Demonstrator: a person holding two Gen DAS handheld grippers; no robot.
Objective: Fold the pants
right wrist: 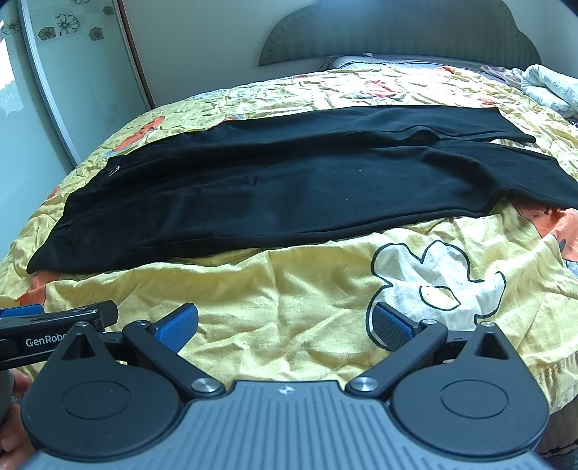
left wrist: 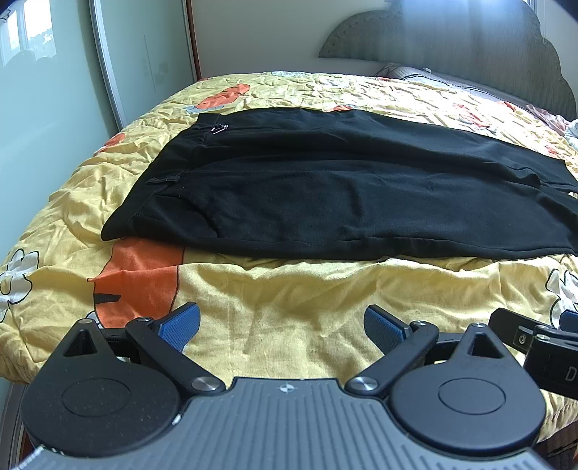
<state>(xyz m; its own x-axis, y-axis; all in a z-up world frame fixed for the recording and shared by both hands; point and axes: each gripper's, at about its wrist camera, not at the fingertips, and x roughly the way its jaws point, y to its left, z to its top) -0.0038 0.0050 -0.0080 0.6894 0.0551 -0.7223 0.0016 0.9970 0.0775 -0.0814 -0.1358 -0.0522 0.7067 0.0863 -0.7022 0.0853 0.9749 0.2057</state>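
At the bottom of each view a tool sits released over the bedspread, blue pads spread wide on nothing: the left tool (left wrist: 281, 327) and the right tool (right wrist: 283, 327). Past them the black pants (left wrist: 325, 188) lie flat across the middle of the yellow bedspread (left wrist: 289, 289), leg ends cut off at the right frame edge. Farthest back, the headboard (right wrist: 397, 32) is dim.

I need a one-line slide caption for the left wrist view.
Open left gripper hovers over yellow bedspread, facing black pants laid flat across the bed.
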